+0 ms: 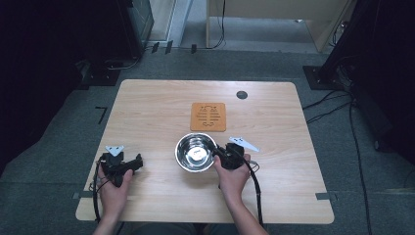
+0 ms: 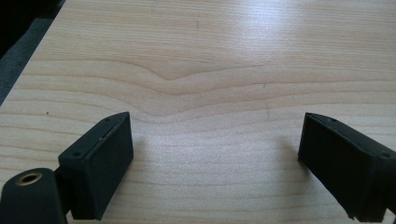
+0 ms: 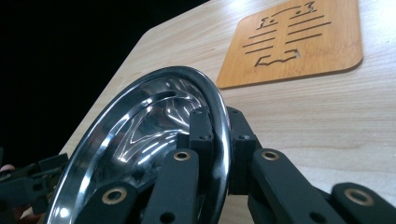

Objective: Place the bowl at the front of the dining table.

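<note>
right gripper [image 3: 222, 140] clamped on bowl [image 3: 140, 135] rim, one jaw inside, one outside | bowl mid-table, just in front of trivet [image 1: 208, 116] | left gripper [image 2: 215, 163] jaws apart over bare table [image 2: 210, 56]

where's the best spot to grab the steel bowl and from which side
By its thin rim, from the person's right, one jaw inside and one outside. The steel bowl is round and smooth-walled, so only the rim gives a pinch; the right gripper is shut on it that way.
</note>
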`<state>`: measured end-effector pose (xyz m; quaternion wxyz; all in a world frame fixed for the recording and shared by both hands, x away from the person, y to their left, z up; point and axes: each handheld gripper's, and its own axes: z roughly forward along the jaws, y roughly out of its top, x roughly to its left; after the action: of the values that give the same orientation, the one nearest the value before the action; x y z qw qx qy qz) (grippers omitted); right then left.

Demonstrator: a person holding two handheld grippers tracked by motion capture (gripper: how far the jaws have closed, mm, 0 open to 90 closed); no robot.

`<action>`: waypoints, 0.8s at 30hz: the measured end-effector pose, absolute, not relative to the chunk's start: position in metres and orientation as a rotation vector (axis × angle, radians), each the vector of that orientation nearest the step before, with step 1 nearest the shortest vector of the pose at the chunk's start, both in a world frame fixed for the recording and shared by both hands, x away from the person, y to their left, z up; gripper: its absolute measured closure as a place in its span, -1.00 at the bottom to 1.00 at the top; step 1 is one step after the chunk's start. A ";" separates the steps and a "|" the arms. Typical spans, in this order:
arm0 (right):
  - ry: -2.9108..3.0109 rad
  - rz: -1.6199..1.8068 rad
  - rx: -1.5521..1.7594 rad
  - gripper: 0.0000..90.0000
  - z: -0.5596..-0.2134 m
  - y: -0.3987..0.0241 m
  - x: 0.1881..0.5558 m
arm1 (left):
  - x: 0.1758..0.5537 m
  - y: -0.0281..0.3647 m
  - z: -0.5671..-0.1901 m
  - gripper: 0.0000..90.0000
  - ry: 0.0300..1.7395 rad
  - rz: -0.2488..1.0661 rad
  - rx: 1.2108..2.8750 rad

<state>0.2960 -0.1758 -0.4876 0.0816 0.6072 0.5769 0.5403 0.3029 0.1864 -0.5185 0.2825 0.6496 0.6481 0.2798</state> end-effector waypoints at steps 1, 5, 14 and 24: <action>1.720 1.614 1.816 0.89 -0.487 -0.176 0.297 | 0.303 0.186 -0.519 -0.78 1.736 0.749 1.739; 1.708 1.610 1.819 0.89 -0.486 -0.178 0.301 | 0.303 0.186 -0.519 -0.78 1.736 0.749 1.739; 1.665 1.601 1.834 0.89 -0.485 -0.186 0.314 | 0.303 0.186 -0.519 -0.78 1.735 0.749 1.740; 1.633 1.588 1.847 0.89 -0.483 -0.187 0.330 | 0.303 0.186 -0.518 -0.78 1.736 0.749 1.739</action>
<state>0.3303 -0.1867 -0.4830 0.1042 0.6264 0.5538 0.5386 0.3029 0.1864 -0.5185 0.2825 0.6495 0.6483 0.2795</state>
